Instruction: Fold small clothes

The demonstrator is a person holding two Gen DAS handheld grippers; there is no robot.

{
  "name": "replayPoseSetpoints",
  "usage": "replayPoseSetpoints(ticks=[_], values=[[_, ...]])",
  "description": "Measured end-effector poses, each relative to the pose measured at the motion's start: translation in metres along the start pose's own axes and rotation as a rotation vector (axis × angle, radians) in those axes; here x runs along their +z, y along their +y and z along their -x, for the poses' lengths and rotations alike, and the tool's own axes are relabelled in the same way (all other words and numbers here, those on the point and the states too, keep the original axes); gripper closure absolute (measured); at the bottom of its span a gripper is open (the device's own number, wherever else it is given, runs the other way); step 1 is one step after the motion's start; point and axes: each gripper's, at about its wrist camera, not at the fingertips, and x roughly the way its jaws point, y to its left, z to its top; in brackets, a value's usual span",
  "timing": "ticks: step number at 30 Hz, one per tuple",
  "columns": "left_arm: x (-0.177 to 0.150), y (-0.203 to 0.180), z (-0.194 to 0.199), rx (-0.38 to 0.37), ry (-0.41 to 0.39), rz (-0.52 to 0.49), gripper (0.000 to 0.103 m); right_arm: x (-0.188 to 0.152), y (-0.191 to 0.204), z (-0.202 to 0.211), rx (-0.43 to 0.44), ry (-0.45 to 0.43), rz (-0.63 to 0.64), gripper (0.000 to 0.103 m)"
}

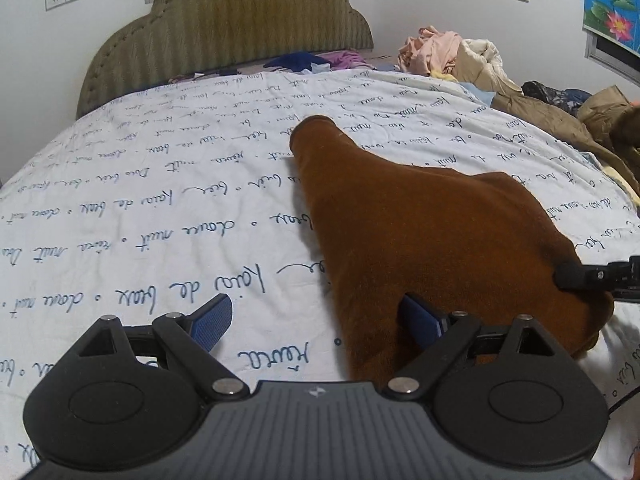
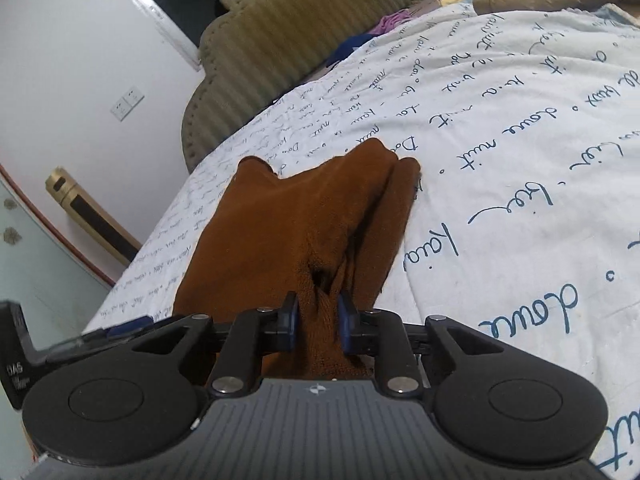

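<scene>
left gripper (image 1: pixel 316 326): jaws spread wide, holding nothing; hovers low over the bed, its right blue pad at the near left edge of the garment, not biting it.
garment: rust-brown soft fleece small garment (image 1: pixel 420 240), lying on the white quilt printed with blue handwriting (image 1: pixel 160 208); one narrow tube (sleeve or leg, can't tell) points toward the olive ribbed headboard (image 1: pixel 224 24).
right gripper (image 2: pixel 318 322): clamped on a bunched fold at the garment's near right edge; cloth puckers between the blue pads.
handling: looks light, limp, fuzzy, not slippery. Will drape and sag, no stiffness, nothing fragile.
grasp point: judgement — left should pinch the hem or corner on its side, level with the right's hold, so the edge lifts evenly.
risk: a thick fold could slip out of a shallow bite.
far right: loose pile of other clothes (image 1: pixel 452 56), well apart.
</scene>
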Motion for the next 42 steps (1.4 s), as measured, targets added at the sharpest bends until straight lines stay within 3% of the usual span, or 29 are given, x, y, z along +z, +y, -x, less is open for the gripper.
replayPoseSetpoints(ticks=[2,5,7,12,16,18,20,22,26,28,30,32,33,37,40,42], values=[[0.001,0.004,0.004,0.008,-0.006,0.004,0.011,0.001,0.002,0.004,-0.020,-0.012,0.005,0.073],[0.001,0.012,0.009,0.018,-0.015,0.029,0.011,-0.001,0.008,0.010,-0.042,-0.037,0.035,0.075],[0.001,0.017,0.011,0.024,-0.020,0.047,0.011,-0.001,0.013,0.009,-0.012,-0.032,0.041,0.085],[0.004,0.026,0.019,0.023,-0.038,0.090,0.011,0.002,0.014,-0.006,0.121,0.012,-0.038,0.086],[0.007,0.010,0.018,-0.009,-0.036,0.004,0.011,-0.002,0.008,-0.003,-0.004,-0.023,-0.013,0.086],[0.000,-0.004,0.006,0.037,-0.004,-0.072,0.011,-0.004,0.002,0.005,-0.050,-0.033,-0.008,0.080],[-0.005,-0.007,-0.003,0.090,0.017,-0.061,0.011,-0.006,-0.002,0.008,-0.050,-0.009,-0.001,0.059],[0.005,-0.004,-0.004,0.052,0.019,-0.024,0.011,-0.005,0.002,0.014,-0.108,-0.031,0.063,0.042],[0.046,-0.017,-0.016,-0.004,-0.005,-0.043,0.011,0.023,0.011,0.011,-0.121,-0.105,0.116,0.042],[0.055,-0.028,-0.036,0.044,0.030,-0.084,0.011,0.038,0.016,-0.006,-0.097,-0.110,0.126,0.042],[0.049,-0.030,-0.052,0.077,0.050,-0.098,0.010,0.047,0.012,-0.031,-0.124,-0.070,0.114,0.042],[0.036,-0.018,-0.054,0.046,0.050,-0.054,0.010,0.043,0.007,-0.053,-0.211,-0.004,0.133,0.040],[0.031,-0.010,-0.049,0.019,0.046,-0.019,0.010,0.038,0.007,-0.052,-0.223,-0.013,0.140,0.040],[0.028,0.011,-0.027,-0.061,0.026,0.047,0.010,0.028,0.000,-0.017,-0.150,-0.084,0.070,0.024],[0.032,0.013,-0.027,-0.095,0.017,0.040,0.010,0.029,-0.016,-0.012,-0.127,-0.066,0.010,0.024],[0.036,0.018,-0.039,-0.160,0.045,0.084,0.010,0.031,-0.026,-0.020,-0.051,-0.020,-0.048,0.024]])
